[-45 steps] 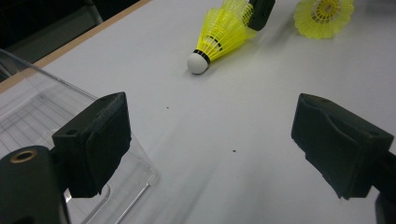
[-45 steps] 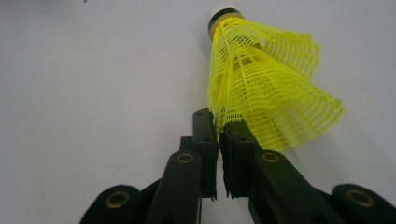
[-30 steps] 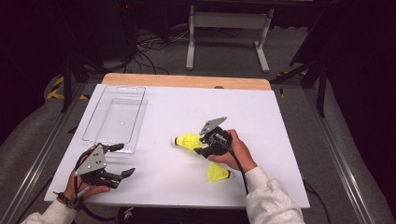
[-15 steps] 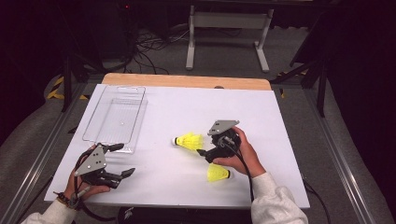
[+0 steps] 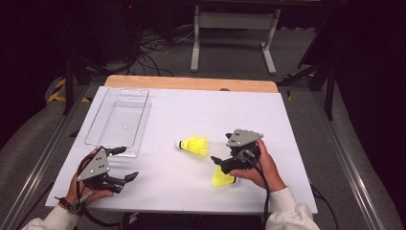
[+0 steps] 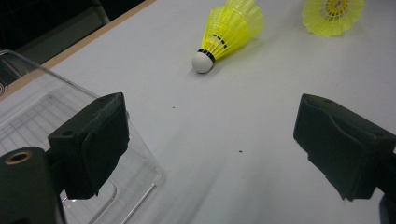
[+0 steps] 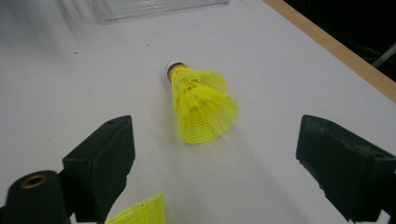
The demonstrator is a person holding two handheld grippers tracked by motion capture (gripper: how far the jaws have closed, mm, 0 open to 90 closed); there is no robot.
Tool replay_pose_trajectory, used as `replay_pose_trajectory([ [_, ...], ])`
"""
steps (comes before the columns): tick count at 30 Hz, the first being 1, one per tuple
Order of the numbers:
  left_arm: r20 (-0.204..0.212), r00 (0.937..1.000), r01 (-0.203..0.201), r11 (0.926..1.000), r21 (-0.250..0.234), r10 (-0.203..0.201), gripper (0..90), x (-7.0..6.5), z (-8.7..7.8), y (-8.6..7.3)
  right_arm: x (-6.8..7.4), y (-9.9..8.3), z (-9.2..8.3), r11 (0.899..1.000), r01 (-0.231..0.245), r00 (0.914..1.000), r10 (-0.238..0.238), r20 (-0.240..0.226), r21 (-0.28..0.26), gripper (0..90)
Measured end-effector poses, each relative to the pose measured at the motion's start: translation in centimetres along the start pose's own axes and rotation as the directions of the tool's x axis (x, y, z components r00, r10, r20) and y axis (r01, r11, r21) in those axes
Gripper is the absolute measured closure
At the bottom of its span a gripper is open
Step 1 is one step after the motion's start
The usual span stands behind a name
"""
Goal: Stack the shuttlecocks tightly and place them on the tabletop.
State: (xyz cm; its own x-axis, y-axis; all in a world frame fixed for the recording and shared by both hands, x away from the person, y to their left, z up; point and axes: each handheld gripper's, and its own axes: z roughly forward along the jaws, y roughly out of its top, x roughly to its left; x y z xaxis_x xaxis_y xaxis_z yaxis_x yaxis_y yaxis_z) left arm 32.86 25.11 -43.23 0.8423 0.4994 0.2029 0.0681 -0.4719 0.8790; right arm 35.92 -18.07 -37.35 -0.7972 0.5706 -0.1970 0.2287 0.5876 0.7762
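A: Item 1, lying shuttlecock [image 5: 194, 145]. Location?

B: Mid-table, on its side on the white table [image 5: 297, 158]. Long axis ran roughly left-right in the high view: cork toward the clear tray [image 5: 118, 120], skirt toward the right gripper [image 5: 225, 163]. In the right gripper view it lay ahead, between the lines of the two jaws, skirt end nearest, cork pointing away.

A: Item 2?

B: Second shuttlecock [image 5: 223, 178], yellow, skirt opening facing the left gripper's camera. Sat just beside the right gripper, on its near side, partly under it; contact couldn't be told.

A: Right gripper status?

B: Released. Jaws had just been opening, stood wide, nothing between the pads. Item 1 a short way to its left in the high view.

A: Left gripper [image 5: 125, 165]?

B: Also spread wide, holding nothing, parked by the tray's near corner. Item 1 well apart from it, ahead and to its right.

A: Nearer hand for item 1?

B: Right, clearly. Judgement: approach would go along the shuttle's axis, skirt-first, so the jaws would likely close across the skirt. Mesh is soft and could crush; cork end is the firmer hold.
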Motion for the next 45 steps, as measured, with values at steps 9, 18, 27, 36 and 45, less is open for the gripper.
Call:
replay_pose_trajectory([
  [9, -0.006, 1.0, -0.002, 1.0, -0.006, 0.002, 10.9, 0.0, -0.1, 0.1, 0.4, -1.9, -2.5, 1.0, -0.012, 0.9998, 0.012, 0.014, -0.024, 10.3],
  [18, -0.005, 1.0, -0.004, 1.0, -0.008, 0.004, 10.7, 0.1, 0.1, 0.2, 1.3, -4.4, -3.0, 1.0, -0.006, 0.9999, 0.006, -0.012, 0.003, 10.5],
  [27, -0.002, 1.0, -0.008, 1.0, -0.005, 0.008, 10.7, 0.0, 0.2, 0.2, 2.8, -6.8, -1.9, 0.997, 0.007, 0.996, -0.001, -0.089, 0.074, 10.3],
  [36, 0.002, 1.0, -0.007, 1.0, -0.007, 0.007, 10.6, 0.0, 0.3, 0.2, 3.2, -7.5, 0.2, 0.99, 0.051, 0.9903, -0.034, -0.135, 0.131, 10.9],
  [45, 0.02, 0.9997, -0.011, 0.9998, -0.015, 0.012, 10.8, -0.1, 0.3, 0.3, 2.7, -7.4, 1.2, 0.991, 0.03, 0.9849, -0.007, -0.173, 0.133, 16.3],
])
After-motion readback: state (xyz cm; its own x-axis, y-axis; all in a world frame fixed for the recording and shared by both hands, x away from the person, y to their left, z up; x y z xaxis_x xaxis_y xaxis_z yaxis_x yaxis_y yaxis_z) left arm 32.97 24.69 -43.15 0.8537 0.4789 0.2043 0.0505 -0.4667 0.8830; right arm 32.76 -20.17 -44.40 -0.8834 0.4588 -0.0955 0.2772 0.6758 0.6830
